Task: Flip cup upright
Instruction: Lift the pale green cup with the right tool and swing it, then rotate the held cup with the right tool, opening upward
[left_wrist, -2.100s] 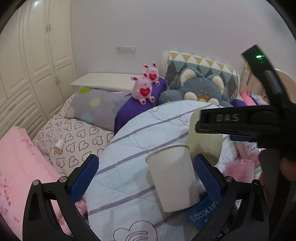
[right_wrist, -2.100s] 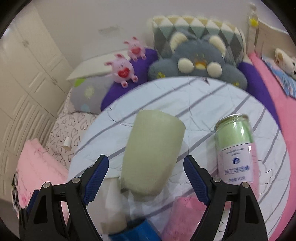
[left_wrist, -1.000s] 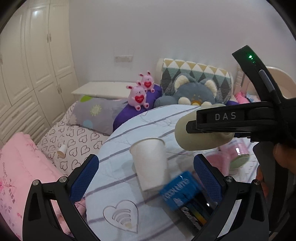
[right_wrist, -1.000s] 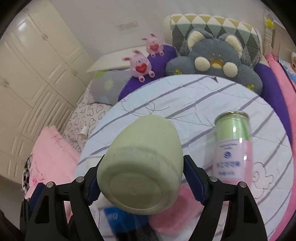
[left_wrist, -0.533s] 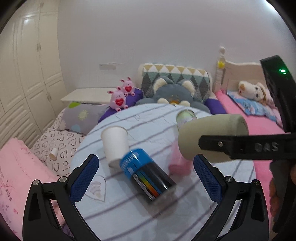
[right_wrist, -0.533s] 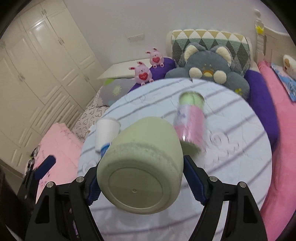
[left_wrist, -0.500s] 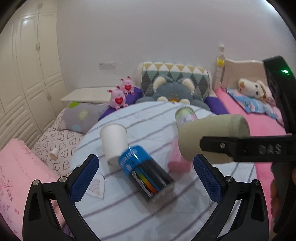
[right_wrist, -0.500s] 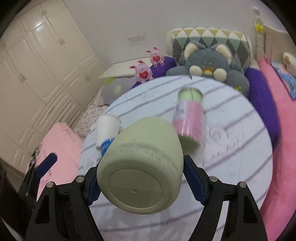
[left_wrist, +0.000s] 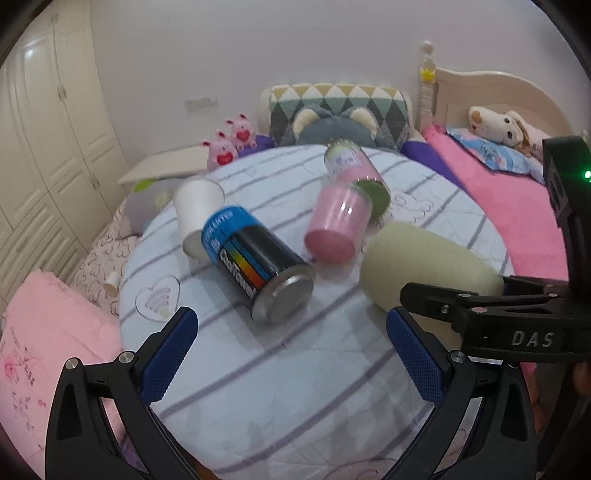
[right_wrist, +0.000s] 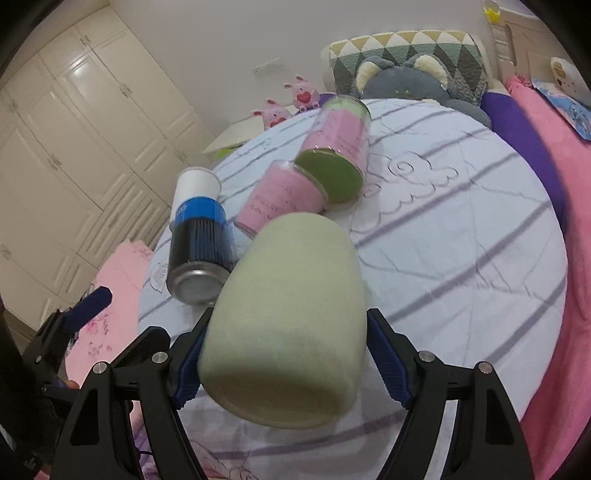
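Since half a second ago, the green cup (right_wrist: 288, 317) has swung so that its flat base, which faced the right wrist camera, now points down and toward the lens, with the body tipped well over rather than upright. The right tongs (right_wrist: 286, 360) are clenched on that cup, one blue pad (right_wrist: 386, 356) pressed to each side, holding it in the air above the striped round desk (right_wrist: 461, 236). From the left wrist view the cup (left_wrist: 424, 267) hangs just beyond the right-hand finger of the left tongs (left_wrist: 291, 356), which are released, spread wide with nothing between their pads. Ahead of the left tongs, a blue and black can (left_wrist: 255, 262) lies on its side, touching a white paper cup (left_wrist: 195, 218) beyond it. Past the green cup lie a pink tube (right_wrist: 280, 195) and a pink canister with a green end (right_wrist: 334, 147), close together. A grey plush cushion (right_wrist: 410, 85) sits at the far edge.
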